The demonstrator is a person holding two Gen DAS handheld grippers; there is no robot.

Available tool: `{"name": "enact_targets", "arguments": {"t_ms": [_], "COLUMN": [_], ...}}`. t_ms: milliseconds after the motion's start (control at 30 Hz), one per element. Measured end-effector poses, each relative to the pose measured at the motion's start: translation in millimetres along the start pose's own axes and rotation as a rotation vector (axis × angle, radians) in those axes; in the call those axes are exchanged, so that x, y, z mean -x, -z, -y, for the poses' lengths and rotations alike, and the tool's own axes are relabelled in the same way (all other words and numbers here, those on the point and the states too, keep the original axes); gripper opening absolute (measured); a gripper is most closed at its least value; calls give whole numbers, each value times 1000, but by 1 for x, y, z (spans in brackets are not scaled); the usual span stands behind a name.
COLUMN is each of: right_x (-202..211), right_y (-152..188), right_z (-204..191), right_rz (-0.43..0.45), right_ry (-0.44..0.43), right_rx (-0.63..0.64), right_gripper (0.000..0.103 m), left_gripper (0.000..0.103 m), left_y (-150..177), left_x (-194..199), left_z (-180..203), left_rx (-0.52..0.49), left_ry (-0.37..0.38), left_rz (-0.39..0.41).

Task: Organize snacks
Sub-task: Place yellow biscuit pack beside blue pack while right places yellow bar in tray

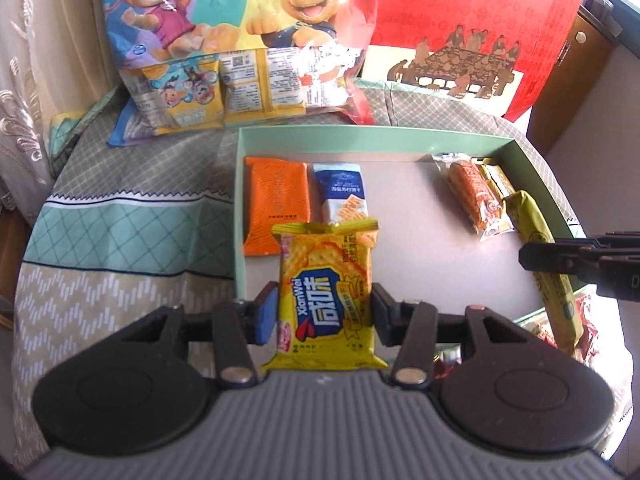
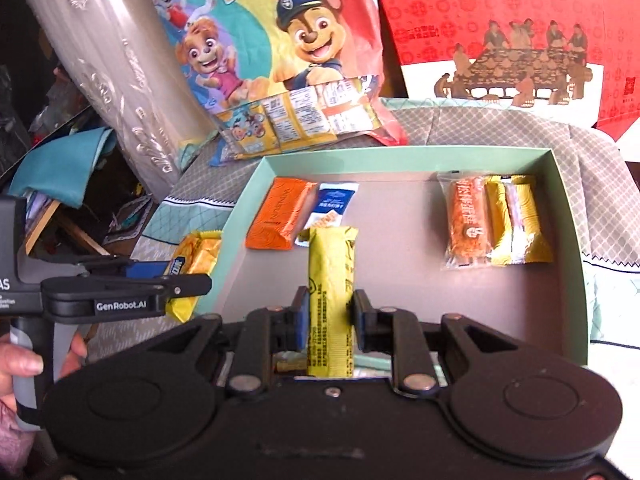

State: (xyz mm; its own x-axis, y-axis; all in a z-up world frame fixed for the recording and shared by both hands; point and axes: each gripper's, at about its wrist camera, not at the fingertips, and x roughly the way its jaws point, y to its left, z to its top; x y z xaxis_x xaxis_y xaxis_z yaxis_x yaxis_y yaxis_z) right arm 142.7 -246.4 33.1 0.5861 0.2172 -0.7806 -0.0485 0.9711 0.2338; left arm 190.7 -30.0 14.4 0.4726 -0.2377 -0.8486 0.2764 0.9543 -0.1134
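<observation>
My left gripper (image 1: pixel 325 312) is shut on a yellow cracker packet (image 1: pixel 326 292), held above the near left edge of a pale green box (image 1: pixel 376 133). My right gripper (image 2: pixel 331 318) is shut on a long yellow snack bar (image 2: pixel 331 280), held over the box's near part (image 2: pixel 560 184). In the box lie an orange packet (image 1: pixel 276 206), a blue-white cracker packet (image 1: pixel 342 196), an orange sausage-like snack (image 1: pixel 474 196) and yellow bars (image 1: pixel 496 178). The right gripper and its bar (image 1: pixel 548 280) show at the right in the left wrist view. The left gripper with its packet (image 2: pixel 196 260) shows at the left in the right wrist view.
A large cartoon-dog snack bag (image 1: pixel 240 40) and a red gift box (image 1: pixel 472 28) stand behind the green box on a patterned cloth (image 1: pixel 120 220). Red-wrapped snacks (image 1: pixel 584 328) lie at the near right. A grey embossed roll (image 2: pixel 112 72) and clutter lie to the left.
</observation>
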Motion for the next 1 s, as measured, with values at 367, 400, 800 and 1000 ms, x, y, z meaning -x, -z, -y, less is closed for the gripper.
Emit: {"name": "enact_targets", "arguments": {"t_ms": [367, 400, 800, 1000], "right_x": [-96, -103, -143, -119], "right_y": [-64, -68, -85, -84], "right_z": [59, 62, 77, 66], "right_rz": [-21, -27, -68, -18], "right_ry": [61, 63, 33, 18], "right_rx": [-131, -130, -162, -131], "right_gripper": [22, 22, 44, 87], "left_gripper": [47, 47, 55, 91], "left_y": [-67, -71, -79, -79], "left_x": [-92, -98, -143, -112], "left_z": [55, 58, 71, 69], "left_rx": [-36, -37, -63, -91], "left_ry": [50, 50, -12, -28], "left_rz": [-50, -53, -77, 1]}}
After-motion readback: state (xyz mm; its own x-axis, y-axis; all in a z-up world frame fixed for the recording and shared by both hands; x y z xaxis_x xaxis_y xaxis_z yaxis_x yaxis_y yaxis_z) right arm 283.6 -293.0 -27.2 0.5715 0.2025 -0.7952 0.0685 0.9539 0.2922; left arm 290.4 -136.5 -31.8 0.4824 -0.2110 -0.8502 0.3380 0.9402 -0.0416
